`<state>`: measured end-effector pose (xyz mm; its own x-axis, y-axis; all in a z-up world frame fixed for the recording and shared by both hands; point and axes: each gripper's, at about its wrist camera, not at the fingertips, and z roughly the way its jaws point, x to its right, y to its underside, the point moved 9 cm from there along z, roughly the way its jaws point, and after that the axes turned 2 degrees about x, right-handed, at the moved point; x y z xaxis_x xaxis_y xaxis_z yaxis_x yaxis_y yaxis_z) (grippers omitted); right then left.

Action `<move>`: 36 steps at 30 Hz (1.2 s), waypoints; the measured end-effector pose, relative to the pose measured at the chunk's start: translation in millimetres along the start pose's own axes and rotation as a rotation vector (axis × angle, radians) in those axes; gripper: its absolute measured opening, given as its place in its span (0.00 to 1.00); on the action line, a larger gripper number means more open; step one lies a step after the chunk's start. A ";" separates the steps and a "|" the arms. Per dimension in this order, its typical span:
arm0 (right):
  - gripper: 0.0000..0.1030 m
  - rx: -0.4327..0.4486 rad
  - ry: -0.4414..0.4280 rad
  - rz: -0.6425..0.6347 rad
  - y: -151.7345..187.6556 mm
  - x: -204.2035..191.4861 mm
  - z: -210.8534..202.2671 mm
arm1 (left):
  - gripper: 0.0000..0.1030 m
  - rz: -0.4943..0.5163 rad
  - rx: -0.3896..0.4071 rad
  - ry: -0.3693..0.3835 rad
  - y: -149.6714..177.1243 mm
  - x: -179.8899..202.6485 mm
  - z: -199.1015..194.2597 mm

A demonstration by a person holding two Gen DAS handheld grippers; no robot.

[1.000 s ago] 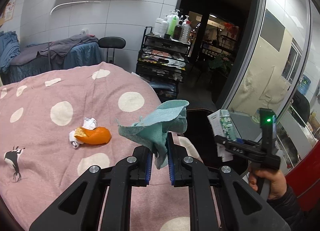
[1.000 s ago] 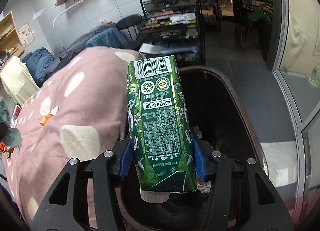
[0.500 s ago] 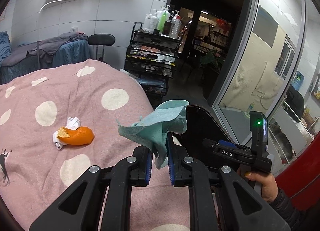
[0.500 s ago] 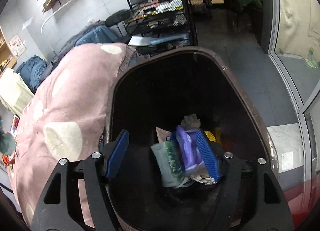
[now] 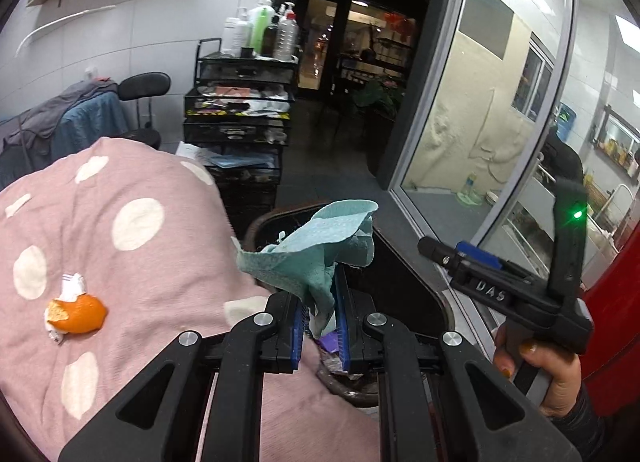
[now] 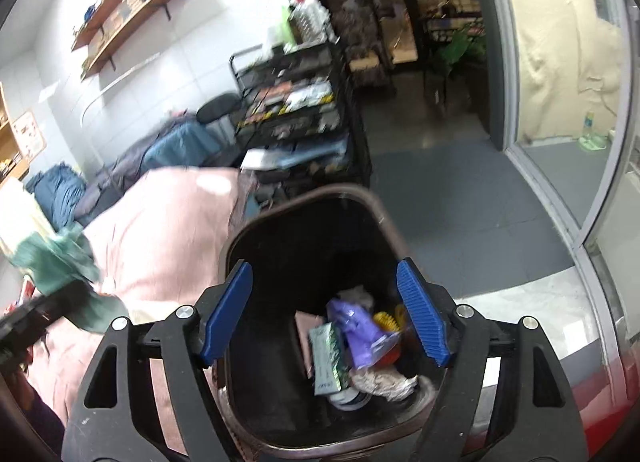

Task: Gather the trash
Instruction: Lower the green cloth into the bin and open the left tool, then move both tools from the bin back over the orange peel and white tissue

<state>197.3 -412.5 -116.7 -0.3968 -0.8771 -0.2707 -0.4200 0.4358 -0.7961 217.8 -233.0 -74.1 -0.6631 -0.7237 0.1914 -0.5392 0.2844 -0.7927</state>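
Left wrist: left tongs [image 5: 320, 326] pinch teal cloth [image 5: 308, 258], seemingly over bin [image 5: 404, 282].

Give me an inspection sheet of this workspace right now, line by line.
Surface: pink polka-dot blanket, rumpled.
Job's things: teal cloth; orange peel on white tissue; green carton lying in the black bin among wrappers.
Clutter: nothing seen.
Grippers: left claw shut on the cloth near the bin; right claw open, empty, over the bin.
Cables: nothing seen.
Surroundings: black cart with bottles, glass door.
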 end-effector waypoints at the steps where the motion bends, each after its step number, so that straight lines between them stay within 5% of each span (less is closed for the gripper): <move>1: 0.75 0.016 0.009 0.005 -4.0 3.5 -3.3 | 0.13 0.004 -0.008 0.005 -0.1 2.5 3.5; 17: 0.78 0.089 0.100 0.052 -33.7 48.6 -27.2 | 0.15 0.099 -0.130 -0.005 5.7 32.9 63.9; 20: 0.79 0.086 0.101 0.053 -34.4 51.4 -25.8 | 0.23 0.116 -0.154 -0.013 10.1 34.3 70.4; 22: 0.80 0.082 0.102 0.056 -33.1 51.7 -25.5 | 0.48 0.133 -0.167 -0.027 13.3 34.8 74.1; 25: 0.82 0.077 0.099 0.056 -33.0 52.6 -24.4 | 0.71 0.155 -0.163 -0.039 16.0 35.5 74.1; 36: 0.89 0.067 0.079 0.037 -26.9 46.2 -20.9 | 0.93 0.199 -0.073 -0.076 6.8 36.4 50.7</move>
<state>173.2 -460.6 -96.5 -0.4752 -0.8409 -0.2590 -0.3491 0.4504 -0.8217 216.3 -289.3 -102.0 -0.7204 -0.6935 -0.0112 -0.4396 0.4691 -0.7659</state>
